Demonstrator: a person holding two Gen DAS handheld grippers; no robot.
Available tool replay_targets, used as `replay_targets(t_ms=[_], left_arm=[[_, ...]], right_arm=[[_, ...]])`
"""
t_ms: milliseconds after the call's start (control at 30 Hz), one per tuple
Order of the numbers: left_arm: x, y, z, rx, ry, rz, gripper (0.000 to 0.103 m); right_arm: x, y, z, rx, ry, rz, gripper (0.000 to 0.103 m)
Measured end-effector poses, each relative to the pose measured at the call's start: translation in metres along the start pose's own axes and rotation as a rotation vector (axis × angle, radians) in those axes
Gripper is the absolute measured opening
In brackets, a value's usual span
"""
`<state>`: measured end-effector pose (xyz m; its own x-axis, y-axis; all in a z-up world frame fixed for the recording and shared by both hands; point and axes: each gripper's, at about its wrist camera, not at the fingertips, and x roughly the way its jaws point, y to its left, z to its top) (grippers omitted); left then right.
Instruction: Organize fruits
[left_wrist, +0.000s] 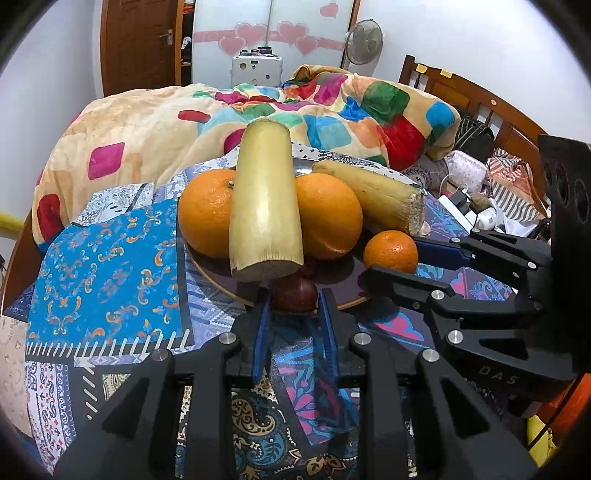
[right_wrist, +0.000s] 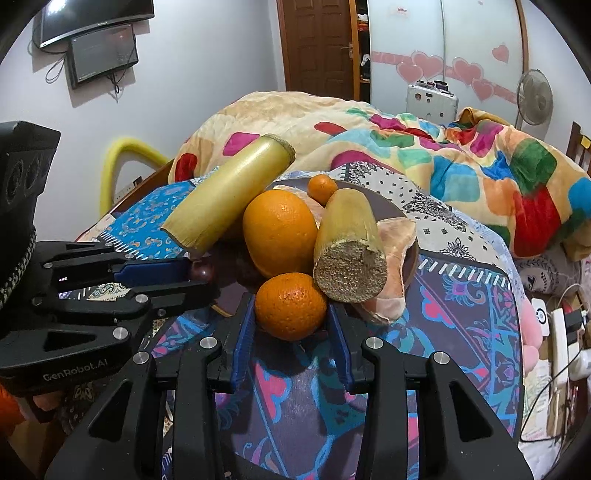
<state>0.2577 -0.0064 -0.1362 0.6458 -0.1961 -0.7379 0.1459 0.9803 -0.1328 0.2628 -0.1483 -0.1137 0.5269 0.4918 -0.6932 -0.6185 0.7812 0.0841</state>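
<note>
Left tool (left_wrist: 293, 295) reaches level over the patterned cloth (left_wrist: 103, 273) toward the near rim of the plate (left_wrist: 221, 277); its blue-padded fingers (left_wrist: 261, 332) sit on either side of a small dark red fruit (left_wrist: 295, 295), and contact cannot be confirmed. Right tool (right_wrist: 291, 314) comes in from the side, its fingers (right_wrist: 242, 343) spread around a small orange (right_wrist: 290, 305) at the plate edge; whether they press on it cannot be told.

The plate is dark, round and shallow. It carries two large oranges (left_wrist: 207, 212) with pebbled skin, and two pale yellow, smooth cane sections. One cane section (left_wrist: 264, 203) rests across the oranges, and its cut end is fibrous.

The right wrist view alone shows the second cane section's (right_wrist: 349, 247) coarse, grainy cut face, pinkish peel pieces (right_wrist: 391, 258) beneath it, and another small orange (right_wrist: 322, 189) at the far side. The left wrist view alone shows the red fruit clearly. Behind lies a plush, multicoloured blanket (left_wrist: 332, 110).
</note>
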Motion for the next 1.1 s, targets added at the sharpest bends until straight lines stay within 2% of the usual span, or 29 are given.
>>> replay_targets(t_ms=[100,167,300,400,500,667,833,1000,1067,1100], left_arm=[[-0.002,-0.002,-0.002,0.011,-0.001,0.01,0.029],[-0.005,-0.002,-0.004,0.015,-0.008,0.018,0.032],[-0.018,-0.001,-0.007,0.004,-0.025,0.019,0.032],[-0.038,-0.003,-0.011,-0.005,-0.064,0.03,0.032],[-0.067,-0.007,-0.014,-0.007,-0.121,0.051,0.032],[-0.128,-0.019,-0.018,-0.005,-0.24,0.072,0.032],[-0.197,-0.038,-0.026,-0.007,-0.39,0.083,0.032],[-0.259,-0.063,-0.044,0.028,-0.529,0.107,0.032],[-0.278,-0.073,-0.053,0.043,-0.573,0.122,0.035],[-0.285,-0.076,-0.057,0.048,-0.589,0.126,0.04]], right_arm=[[-0.002,0.0,-0.002,-0.003,0.001,-0.002,0.038],[-0.004,0.0,-0.003,-0.006,0.0,-0.015,0.046],[-0.015,0.001,-0.008,-0.006,-0.012,-0.015,0.046],[-0.038,0.004,-0.012,-0.002,-0.054,-0.026,0.046],[-0.065,0.008,-0.01,0.003,-0.104,-0.036,0.046],[-0.132,0.02,-0.005,0.02,-0.242,-0.065,0.046],[-0.201,0.039,-0.01,0.028,-0.399,-0.099,0.046],[-0.25,0.061,-0.021,0.028,-0.524,-0.13,0.046],[-0.266,0.071,-0.026,0.036,-0.564,-0.127,0.047],[-0.272,0.075,-0.028,0.039,-0.577,-0.125,0.048]])
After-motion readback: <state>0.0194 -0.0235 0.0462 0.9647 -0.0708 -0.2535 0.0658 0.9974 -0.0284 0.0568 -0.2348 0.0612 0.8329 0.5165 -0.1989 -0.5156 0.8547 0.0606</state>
